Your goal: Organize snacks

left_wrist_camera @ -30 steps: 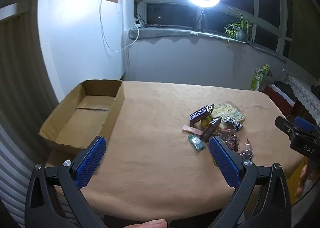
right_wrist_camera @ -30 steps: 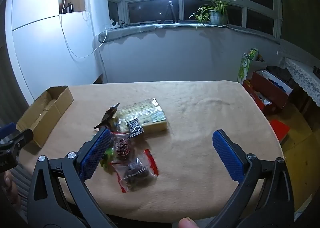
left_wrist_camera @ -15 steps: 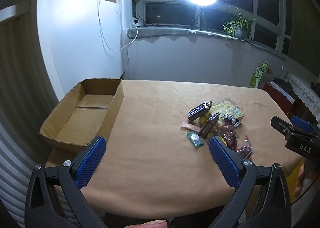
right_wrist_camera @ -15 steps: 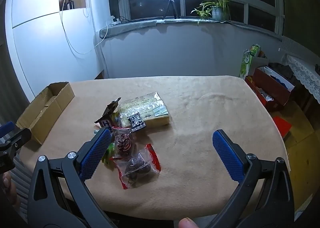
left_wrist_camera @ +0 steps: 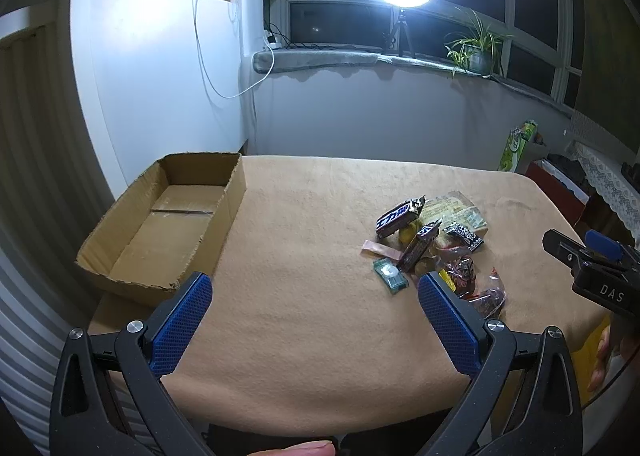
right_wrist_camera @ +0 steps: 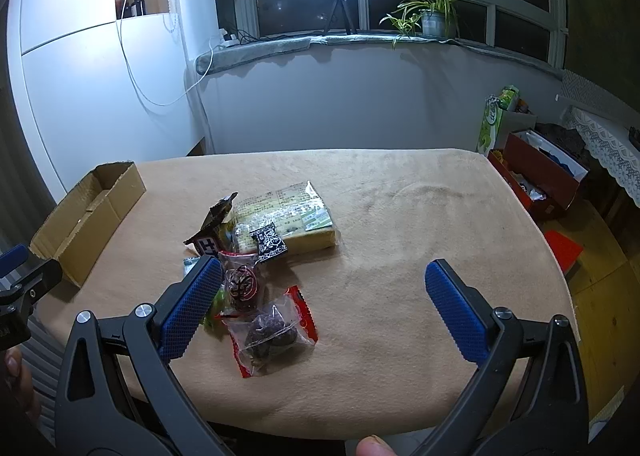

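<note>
Both claws spread wide, empty: left claw (left_wrist_camera: 314,312), right claw (right_wrist_camera: 324,302), each over the counter's (right_wrist_camera: 400,224) near edge. Snack pile (right_wrist_camera: 264,248) sits mid-counter; cardboard box (left_wrist_camera: 160,224) at the left edge, nothing in it. Judged: wrappers light, crinkly, slippery. Red-edged clear pouch (right_wrist_camera: 272,330) lies nearest; pinch its flat sealed margin, not the crushable contents.

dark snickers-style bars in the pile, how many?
2. One bar lies at the pile's far-left edge; the second bar leans just nearer, beside the green candy. More may be buried underneath.
</note>
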The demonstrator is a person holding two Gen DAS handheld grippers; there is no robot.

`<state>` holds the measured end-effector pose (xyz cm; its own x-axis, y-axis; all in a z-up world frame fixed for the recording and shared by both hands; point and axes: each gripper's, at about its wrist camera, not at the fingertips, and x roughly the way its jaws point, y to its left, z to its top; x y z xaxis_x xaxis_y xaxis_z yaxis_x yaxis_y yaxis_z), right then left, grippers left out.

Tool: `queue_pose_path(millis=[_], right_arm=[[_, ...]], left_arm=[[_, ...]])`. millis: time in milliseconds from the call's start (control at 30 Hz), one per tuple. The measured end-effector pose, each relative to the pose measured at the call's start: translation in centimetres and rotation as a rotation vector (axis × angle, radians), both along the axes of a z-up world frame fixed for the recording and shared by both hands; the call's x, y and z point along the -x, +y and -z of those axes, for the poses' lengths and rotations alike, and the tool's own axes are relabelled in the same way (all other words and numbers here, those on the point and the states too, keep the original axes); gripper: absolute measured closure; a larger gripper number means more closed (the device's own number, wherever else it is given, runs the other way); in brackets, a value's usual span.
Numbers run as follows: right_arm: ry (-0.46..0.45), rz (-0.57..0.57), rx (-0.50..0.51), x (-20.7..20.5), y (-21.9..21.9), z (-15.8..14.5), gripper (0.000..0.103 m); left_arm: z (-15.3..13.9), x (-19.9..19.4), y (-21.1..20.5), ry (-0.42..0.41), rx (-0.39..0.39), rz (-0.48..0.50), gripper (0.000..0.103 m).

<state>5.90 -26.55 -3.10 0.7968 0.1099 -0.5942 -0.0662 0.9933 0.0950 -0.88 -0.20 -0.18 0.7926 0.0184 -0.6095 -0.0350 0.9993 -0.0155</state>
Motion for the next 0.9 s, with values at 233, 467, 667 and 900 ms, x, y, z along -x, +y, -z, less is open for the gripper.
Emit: queue_pose_path(millis=[233,467,667,900], right_arm=[[0.0,0.002,0.001,0.01,-0.03,-0.07,0.0],[-0.001,0.0,0.004,0.07,-0.12,-0.35,0.0],[-0.003,0.002,0.001,0.04,-0.17,-0.4,0.0],[-0.004,0.002,0.002,0.03,-0.18,-0.52,0.0]], left_arm=[[-0.02,-0.01,0.01,0.001,0.002,0.0,0.001],[-0.02,-0.03,-0.01,0.002,0.001,0.0,0.001],[0.03,0.11,-0.09,-0.001,-0.004,0.001,0.001],[0.01,0.09,-0.06,0.0,-0.004,0.001,0.001]])
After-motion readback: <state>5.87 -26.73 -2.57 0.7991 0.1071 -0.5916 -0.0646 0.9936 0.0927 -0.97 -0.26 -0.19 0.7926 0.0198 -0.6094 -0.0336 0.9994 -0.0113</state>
